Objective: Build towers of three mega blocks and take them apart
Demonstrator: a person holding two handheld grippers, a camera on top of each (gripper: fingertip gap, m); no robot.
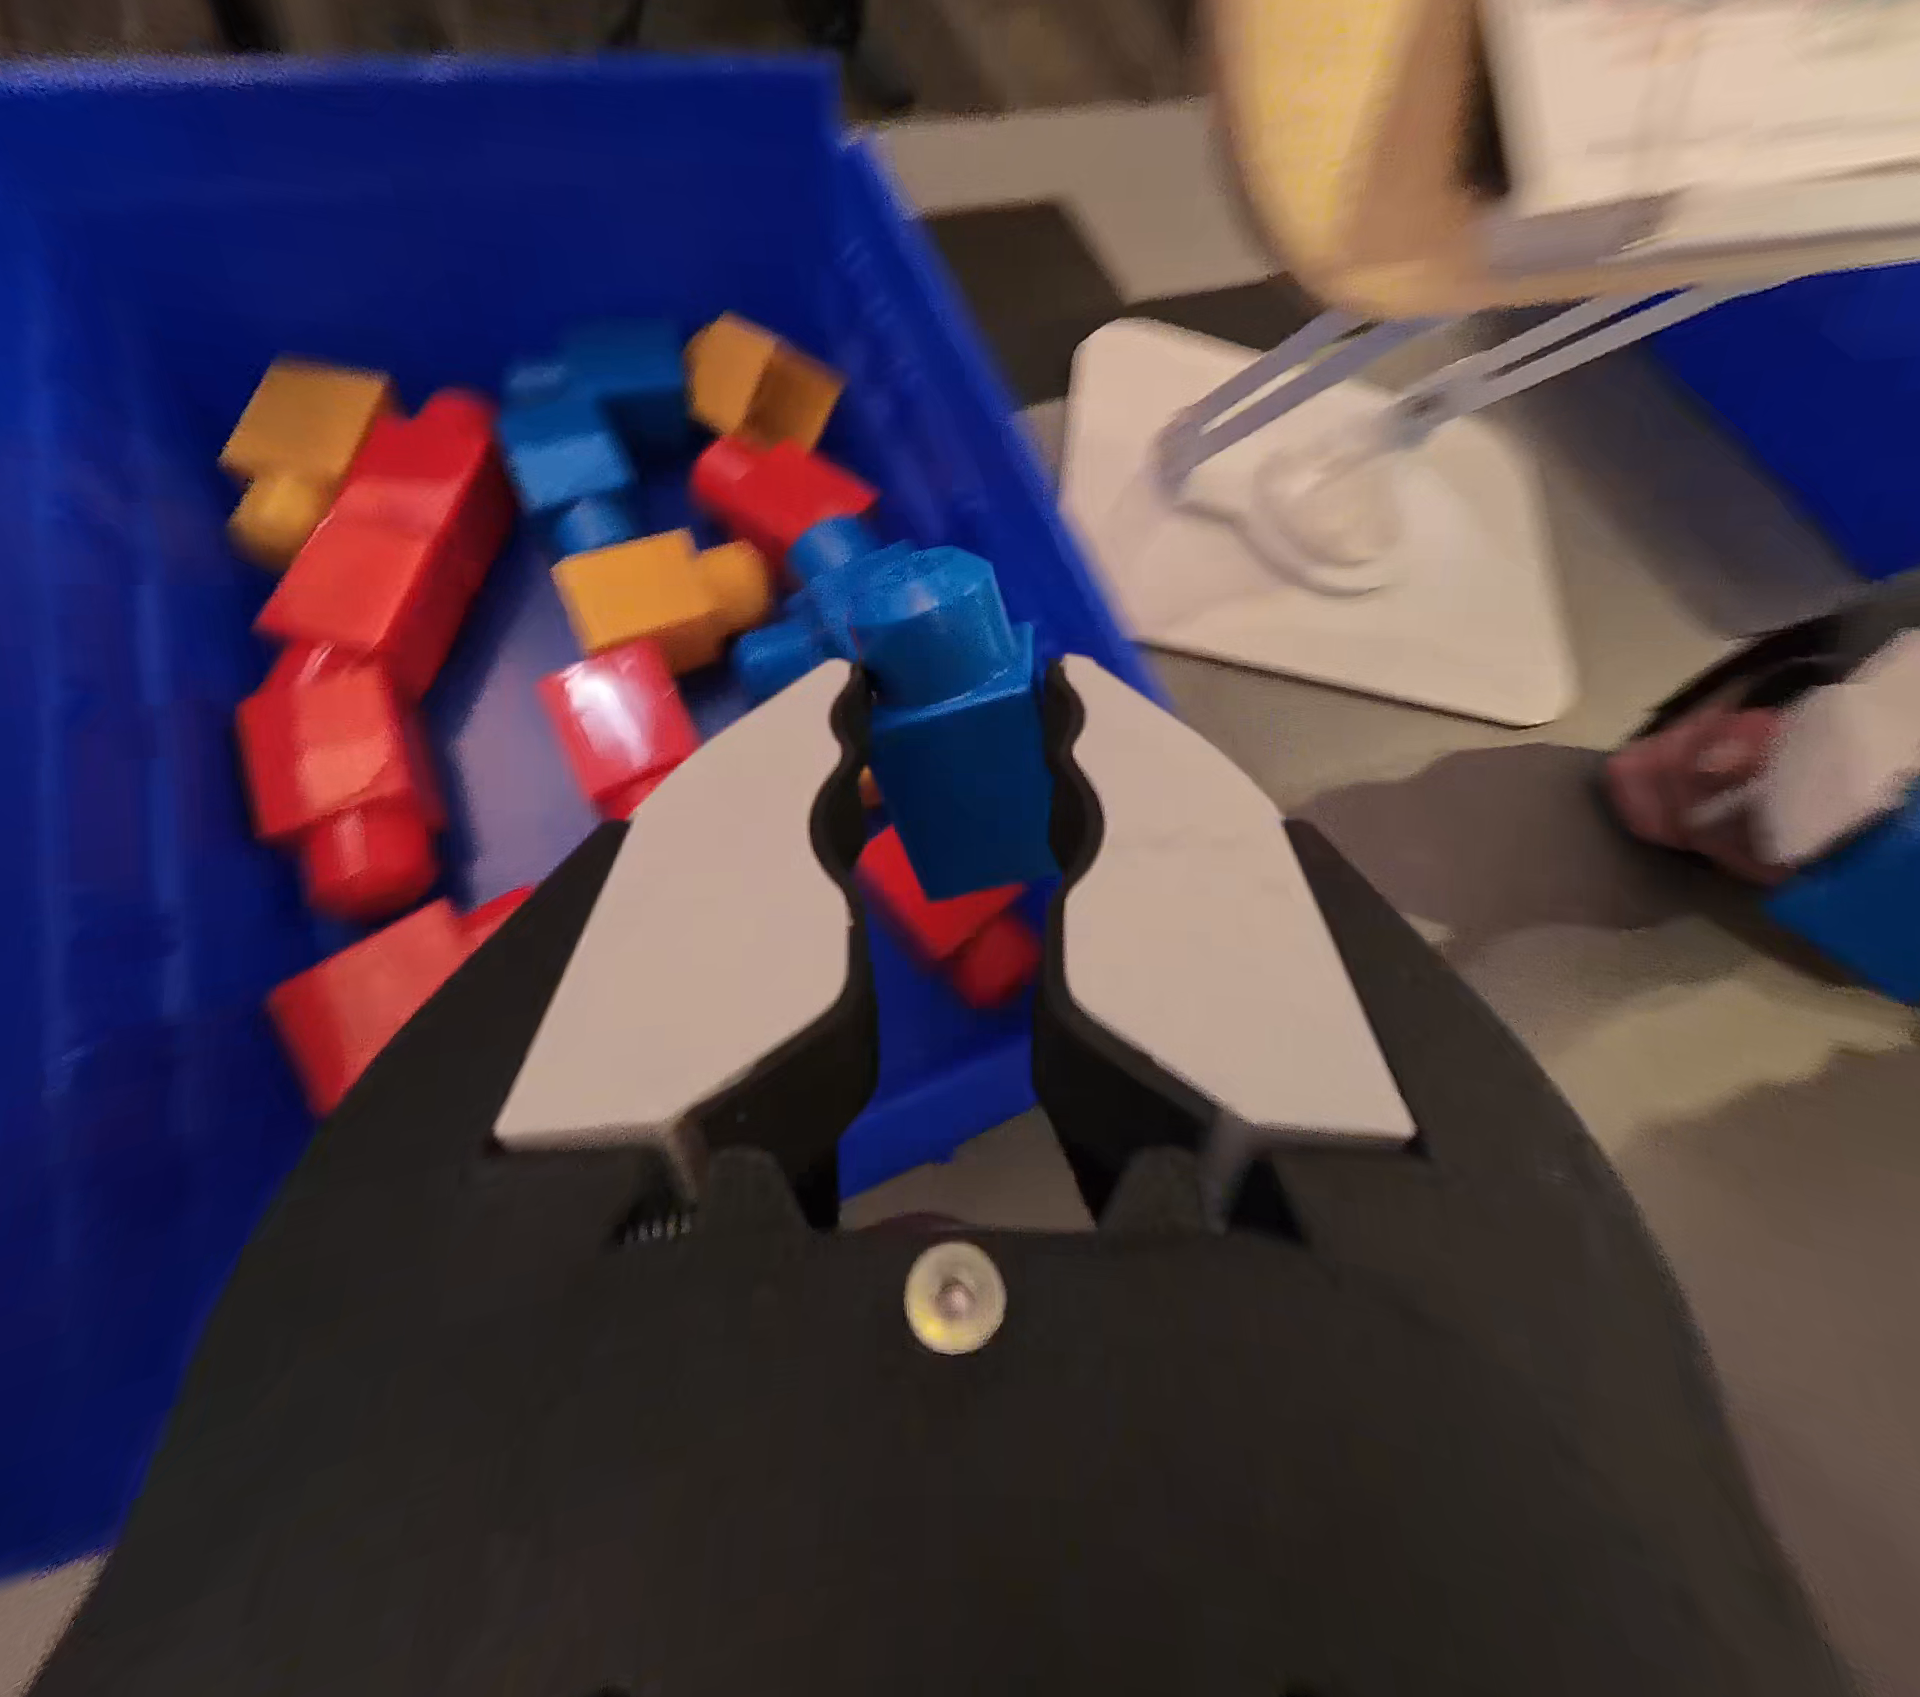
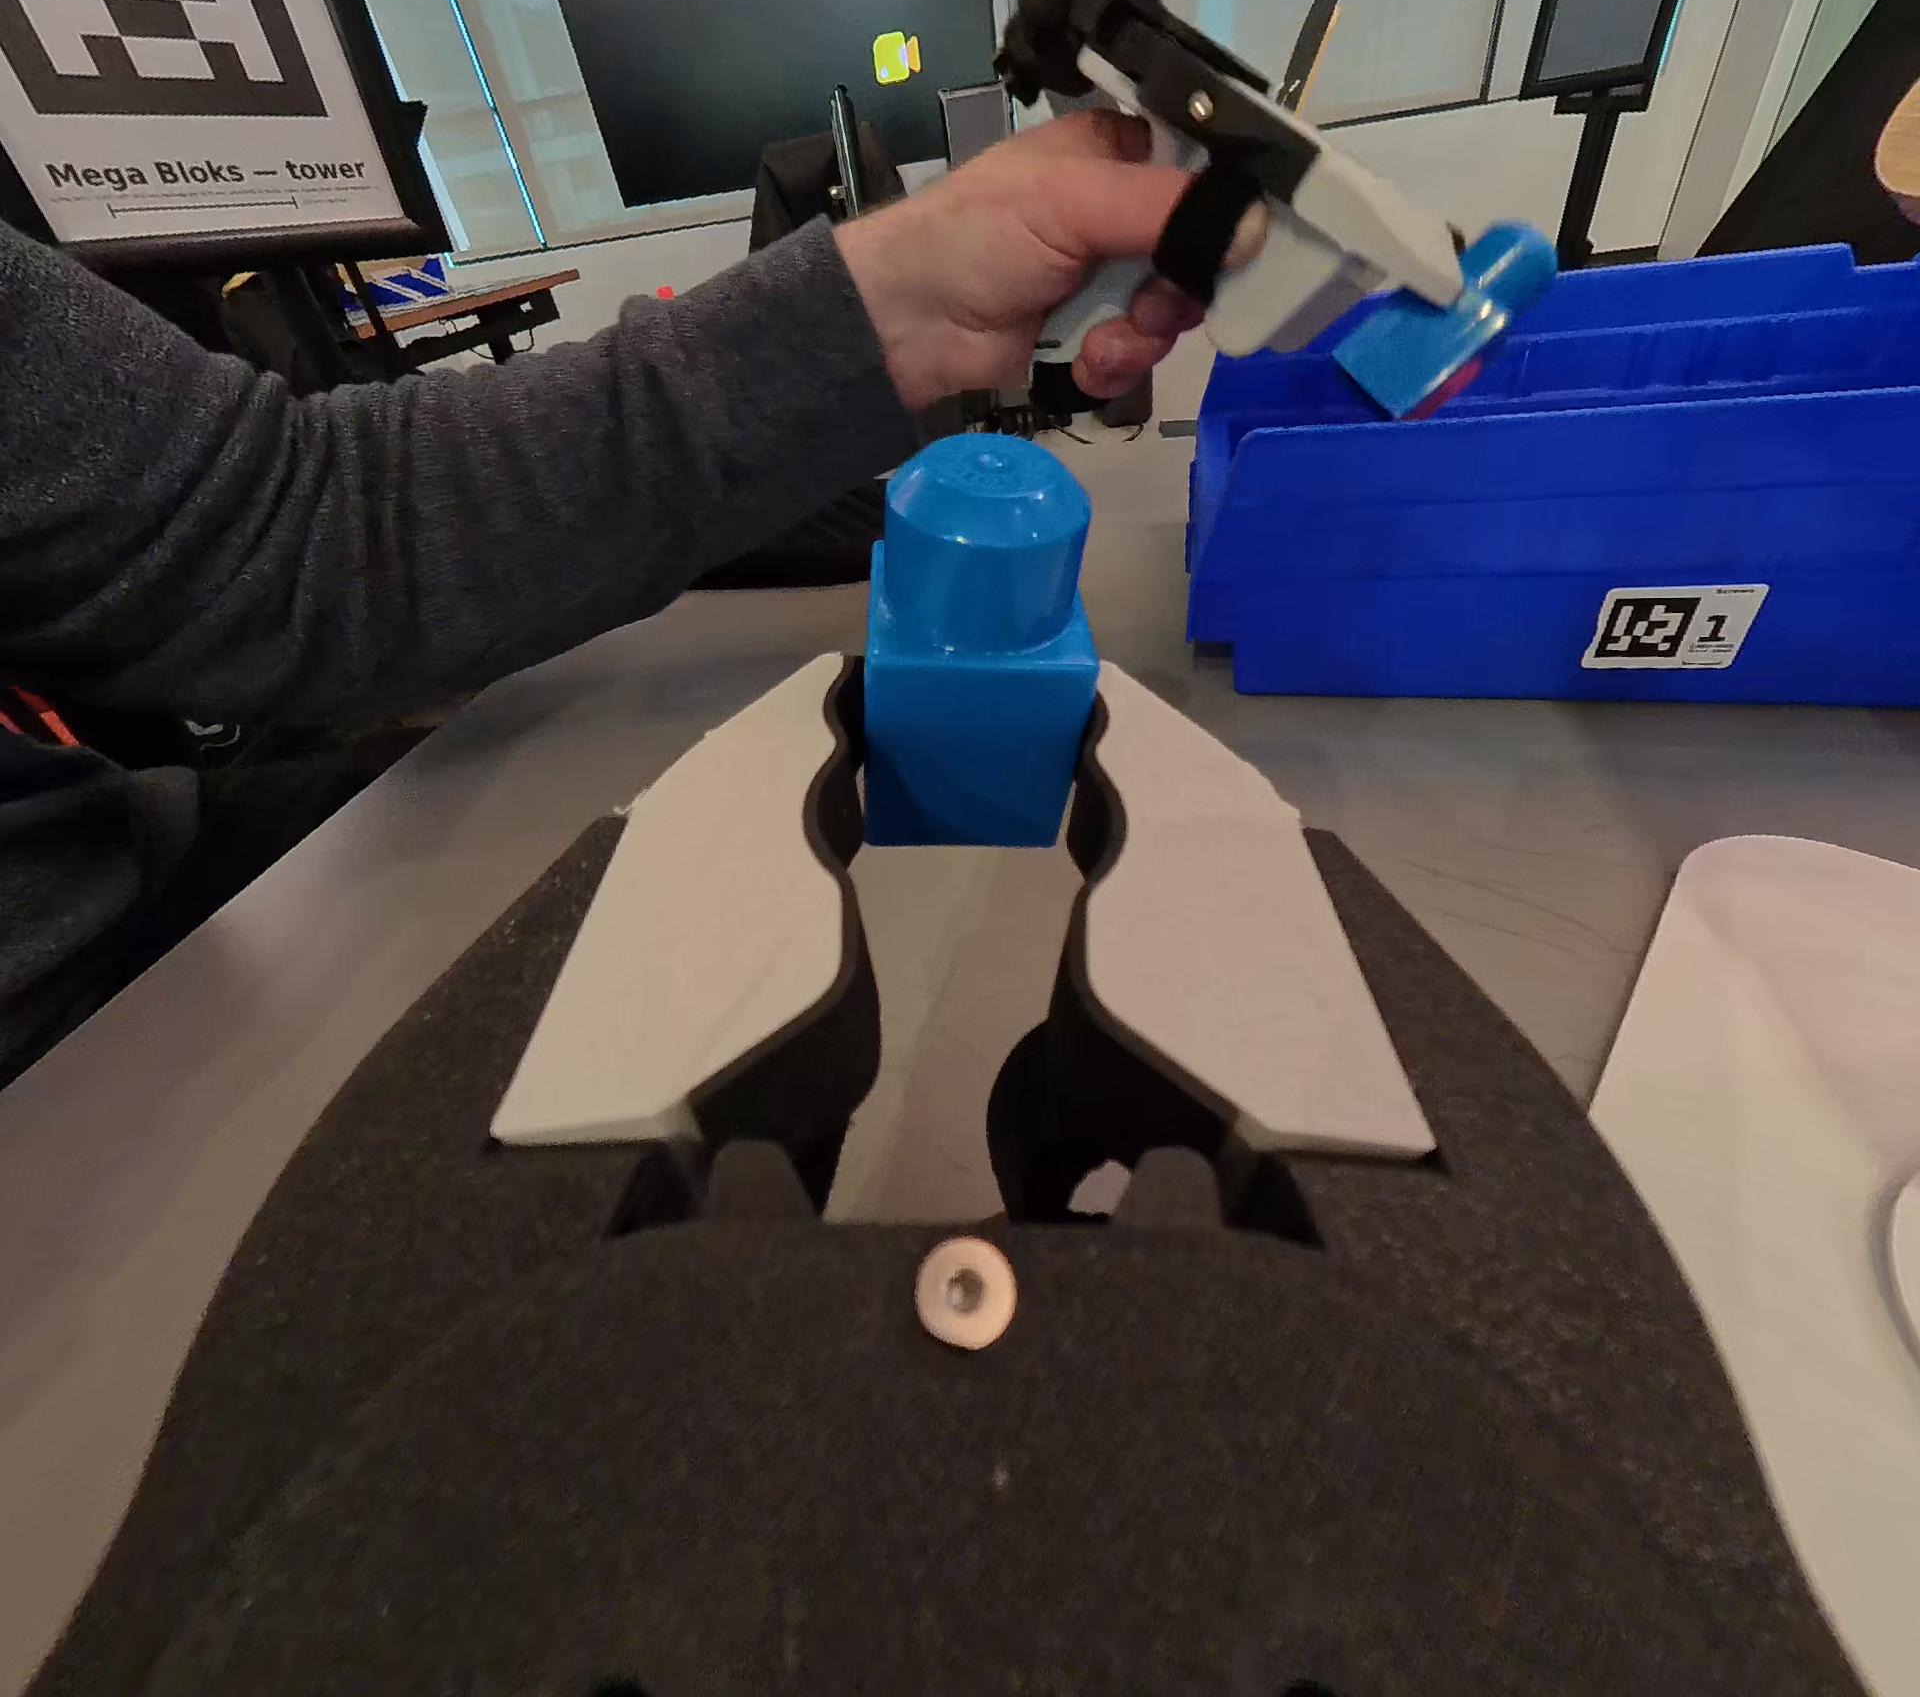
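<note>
A: Mega blocks first. What did the left wrist view show?

B: The left gripper (image 1: 951,691) had its fingers closed most of the way on a blue block (image 1: 961,774), tilted, stud pointing up and away. It hung over the near right corner of a blue bin (image 1: 416,193). Loose blocks lay in the bin: red blocks (image 1: 395,546), yellow blocks (image 1: 655,598) and more blue blocks (image 1: 582,442). The picture was blurred.

A: Anything beside the bin?

B: A white stand (image 1: 1455,608) on the grey table (image 1: 1714,1284), and at the right edge a hand (image 1: 1704,785) with something blue below it.

A: And the right wrist view?

B: The right gripper (image 2: 977,712) clamped a second blue block (image 2: 982,691) between its fingertips, upright, stud on top, above the grey table (image 2: 1455,868). Farther off, a person's hand (image 2: 997,265) held the left gripper (image 2: 1444,276) with its blue block (image 2: 1444,338) over the blue bin (image 2: 1507,525), which bore a sticker (image 2: 1673,624). Behind stood a framed marker sign (image 2: 166,6) and a dark screen (image 2: 758,16).
</note>
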